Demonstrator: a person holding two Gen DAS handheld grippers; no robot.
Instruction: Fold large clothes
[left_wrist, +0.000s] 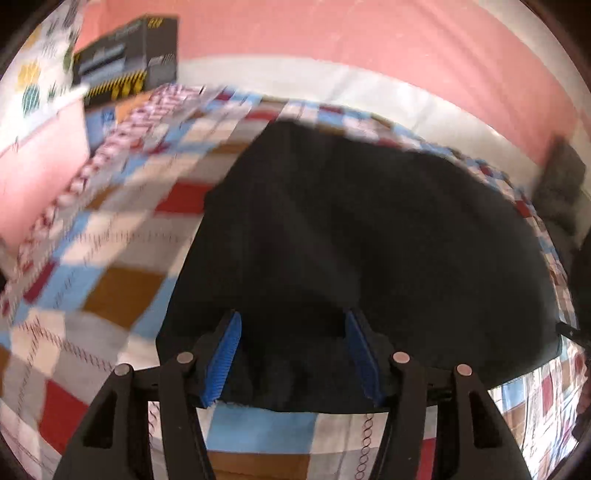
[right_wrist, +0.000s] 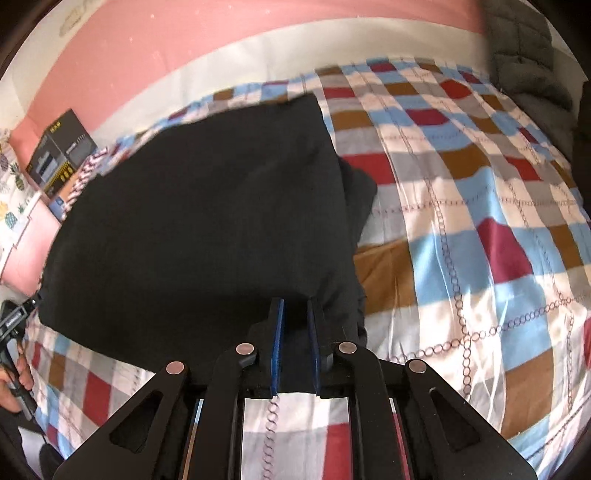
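Note:
A large black garment (left_wrist: 351, 229) lies spread on a checked bedsheet (left_wrist: 110, 295). My left gripper (left_wrist: 291, 317) is open, its blue pads (left_wrist: 225, 354) standing wide apart over the garment's near edge. In the right wrist view the same garment (right_wrist: 207, 221) fills the left middle, with a folded layer along its right side. My right gripper (right_wrist: 295, 306) has its blue pads (right_wrist: 277, 343) close together, a narrow gap left between them, over the garment's near right edge; whether cloth is pinched between them is unclear.
A black box with yellow stripes (left_wrist: 129, 55) sits at the bed's far left, also in the right wrist view (right_wrist: 61, 151). A pink pillow (right_wrist: 22, 240) lies left. A grey quilted item (right_wrist: 524, 48) rests at the far right. The pink wall (left_wrist: 369, 33) is behind.

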